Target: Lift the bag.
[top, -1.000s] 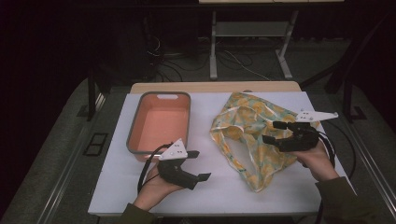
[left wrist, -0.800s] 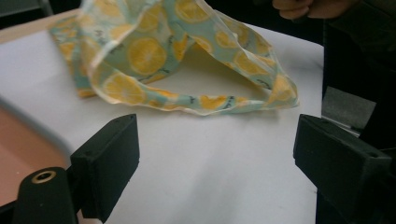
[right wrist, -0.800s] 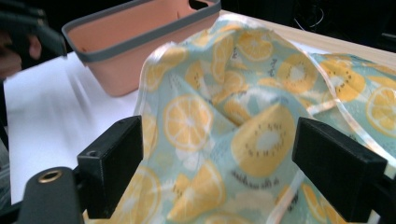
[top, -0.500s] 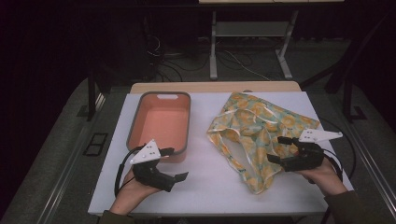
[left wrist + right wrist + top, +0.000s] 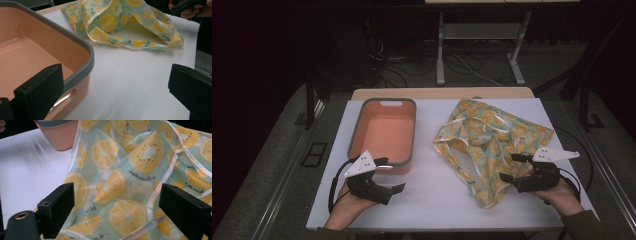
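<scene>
My left gripper point(image 5: 392, 175) sits low at the near left of the white table point(image 5: 432, 200), just in front of the salmon-pink plastic tub with the grey rim point(image 5: 384, 131); its jaws have just been opening and now stand wide, nothing between them; in the left gripper view the tub's near corner point(image 5: 87, 53) lies just past my left-hand jaw, with bare table ahead. My right gripper point(image 5: 512, 167) is over on the near right, jaws wide apart too, after opening a touch further; they point at the thin lemon-print cloth bag with pale ribbon trim point(image 5: 492, 135), which lies crumpled and flat on the table right of the tub, apart from it; in the right gripper view the bag's fabric point(image 5: 120, 192) spreads beneath and between my jaws, but the pads are not pressing on it; the tub's bottom edge point(image 5: 61, 135) shows at the upper left.
</scene>
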A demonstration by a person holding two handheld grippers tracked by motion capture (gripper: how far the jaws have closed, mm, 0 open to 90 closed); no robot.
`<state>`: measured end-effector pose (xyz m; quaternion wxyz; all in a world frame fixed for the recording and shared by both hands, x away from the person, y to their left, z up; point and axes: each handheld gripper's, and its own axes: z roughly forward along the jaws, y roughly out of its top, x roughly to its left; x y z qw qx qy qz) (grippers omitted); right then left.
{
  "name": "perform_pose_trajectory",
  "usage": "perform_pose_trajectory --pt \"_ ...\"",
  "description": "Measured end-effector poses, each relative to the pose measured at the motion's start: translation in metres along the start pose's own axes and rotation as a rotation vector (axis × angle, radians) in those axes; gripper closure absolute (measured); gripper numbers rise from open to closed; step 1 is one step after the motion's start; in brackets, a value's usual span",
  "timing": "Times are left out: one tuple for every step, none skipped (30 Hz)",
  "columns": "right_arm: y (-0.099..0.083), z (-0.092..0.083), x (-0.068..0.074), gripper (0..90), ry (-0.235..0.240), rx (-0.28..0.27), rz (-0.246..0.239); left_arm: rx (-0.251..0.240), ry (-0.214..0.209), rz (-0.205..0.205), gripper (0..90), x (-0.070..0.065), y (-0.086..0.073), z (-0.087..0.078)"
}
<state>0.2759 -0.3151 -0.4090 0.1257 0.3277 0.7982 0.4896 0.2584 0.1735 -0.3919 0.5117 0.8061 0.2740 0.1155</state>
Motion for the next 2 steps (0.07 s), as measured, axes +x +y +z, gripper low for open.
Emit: perform_pose_trajectory --pt "0.0001 -0.0001 -0.0001 13.0 0.001 -0.002 0.001 0.001 0.001 0.000 0.0 0.0002 -0.0001 0.0001" --pt "0.0002 -0.0003 -0.0002 13.1 0.000 -0.003 0.001 0.000 -0.001 -0.002 0.0 0.0004 -0.0002 0.0004"
